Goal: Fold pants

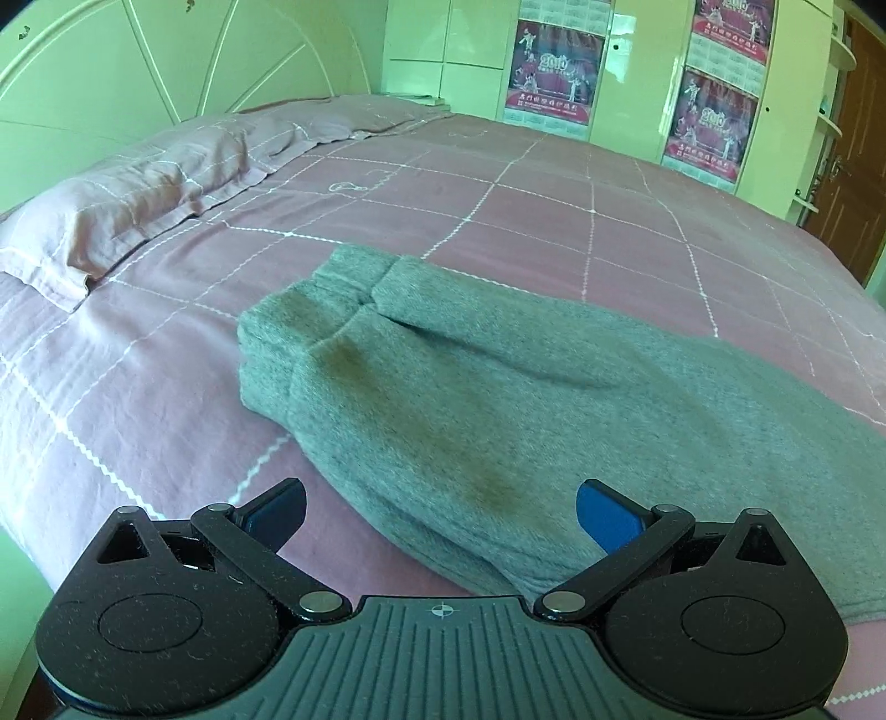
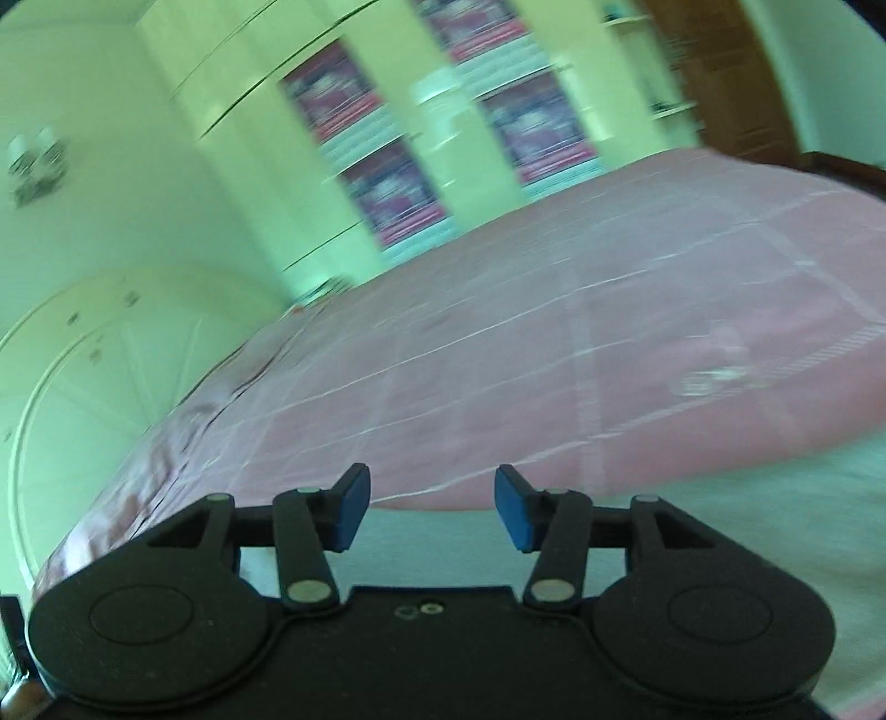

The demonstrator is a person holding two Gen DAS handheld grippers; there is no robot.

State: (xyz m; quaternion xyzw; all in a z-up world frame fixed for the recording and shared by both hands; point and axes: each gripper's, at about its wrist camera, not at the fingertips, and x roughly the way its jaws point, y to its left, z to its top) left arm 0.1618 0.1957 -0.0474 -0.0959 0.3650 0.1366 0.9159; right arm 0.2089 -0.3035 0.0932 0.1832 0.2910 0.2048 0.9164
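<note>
1. Wide bed under a dusty-pink coverlet crossed by a white stitched grid (image 1: 554,183), filling the middle of the left wrist view.
2. Matching pink pillow (image 1: 127,205), at 9 o'clock on the bed, lying against the headboard.
3. Pale curved headboard with raised fan-shaped ribs (image 1: 183,61), at 11 o'clock.
4. Glossy pale wardrobe with flat panel doors (image 1: 448,50), along the far wall at 12 o'clock.
5. Red printed calendar posters (image 1: 554,61), fixed on the wardrobe doors, from 12 to 1 o'clock.
6. Brown wooden door (image 1: 853,166), at 2 o'clock.
7. Light: greenish cast on all pale surfaces; the right wrist view is motion-blurred.
</note>
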